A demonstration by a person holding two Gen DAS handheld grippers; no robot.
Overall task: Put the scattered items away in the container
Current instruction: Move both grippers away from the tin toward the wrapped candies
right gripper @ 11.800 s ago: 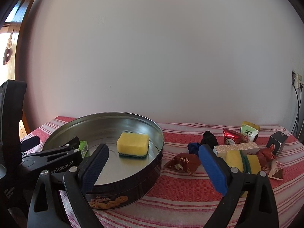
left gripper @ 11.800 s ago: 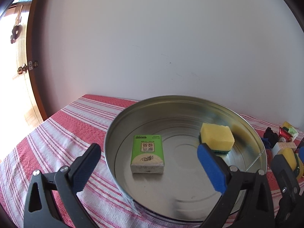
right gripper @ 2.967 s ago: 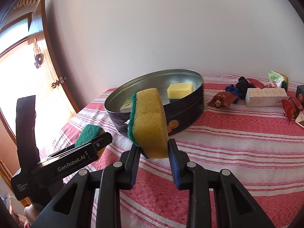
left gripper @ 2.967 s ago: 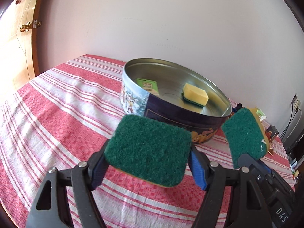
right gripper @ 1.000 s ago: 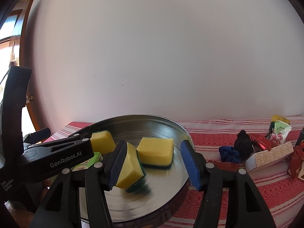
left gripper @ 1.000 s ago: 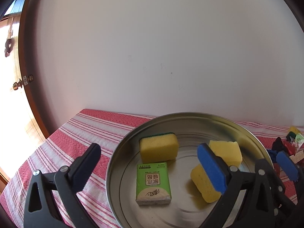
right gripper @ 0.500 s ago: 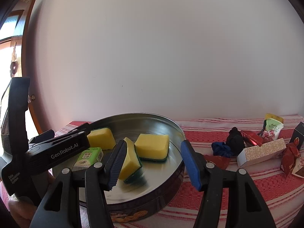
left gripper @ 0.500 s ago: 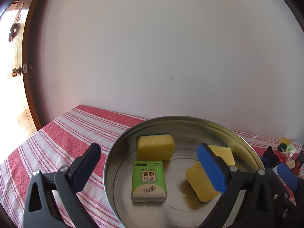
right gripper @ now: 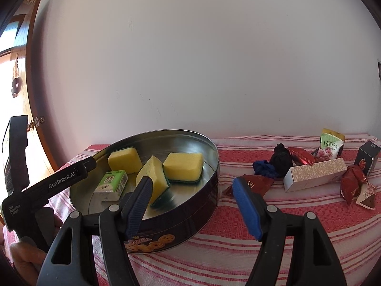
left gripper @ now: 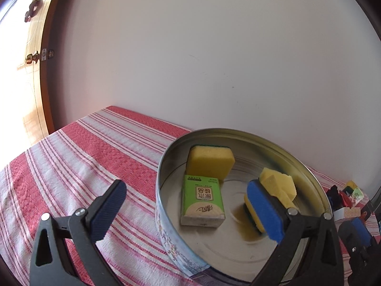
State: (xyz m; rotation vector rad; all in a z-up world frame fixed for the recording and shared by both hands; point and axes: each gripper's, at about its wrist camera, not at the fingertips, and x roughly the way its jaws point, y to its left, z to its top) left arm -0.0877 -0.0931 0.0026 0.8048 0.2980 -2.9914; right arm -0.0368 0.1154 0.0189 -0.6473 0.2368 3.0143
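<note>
We see the round tin (right gripper: 190, 217) holding three yellow sponges (right gripper: 183, 164) and a green tissue pack (right gripper: 112, 183). At its 3 o'clock, wrappers and a box (right gripper: 314, 176) lie scattered on the striped surface (right gripper: 238, 257). Our left gripper (left gripper: 185, 212) is released; the right gripper (right gripper: 190, 205), just opening, grasps nothing.

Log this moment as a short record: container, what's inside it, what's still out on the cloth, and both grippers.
container: round cookie tin on the red striped tablecloth
inside: three yellow sponges, one at the back left, one tilted on edge, one flat; green tissue pack
still out: white patterned box, red wrappers, black pouch, green snack bag, dark box
left gripper: open, empty
right gripper: open, jaws just opening, nothing between them
</note>
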